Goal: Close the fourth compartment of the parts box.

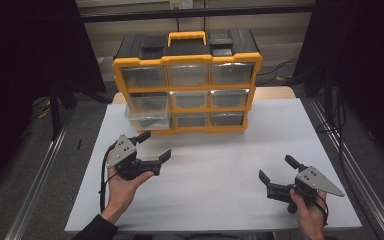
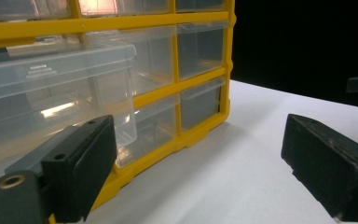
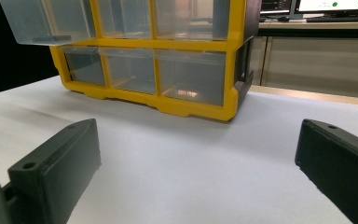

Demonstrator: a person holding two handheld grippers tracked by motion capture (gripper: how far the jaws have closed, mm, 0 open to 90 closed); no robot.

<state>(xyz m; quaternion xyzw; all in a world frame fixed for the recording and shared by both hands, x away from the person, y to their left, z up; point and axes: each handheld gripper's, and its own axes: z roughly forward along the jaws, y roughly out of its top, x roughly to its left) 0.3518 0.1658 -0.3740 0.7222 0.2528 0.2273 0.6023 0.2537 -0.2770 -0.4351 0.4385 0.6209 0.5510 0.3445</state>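
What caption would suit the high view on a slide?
Two hand-held grippers, left gripper and right gripper, jaws open, face a yellow drawer cabinet whose middle-left drawer is pulled out.

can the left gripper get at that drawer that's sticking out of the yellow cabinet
Probably yes. The left gripper sits just in front of the pulled-out drawer with its jaws open and nothing between them; only bare table lies in between.

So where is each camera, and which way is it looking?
High view: above the table, looking forward and down at the yellow drawer organizer; both forearms, left gripper and right gripper show.
Left gripper view: on the left gripper, looking along its open fingers at the pulled-out drawer.
Right gripper view: on the right gripper, between open fingers, facing the organizer's front.
Shared: the pulled-out drawer.
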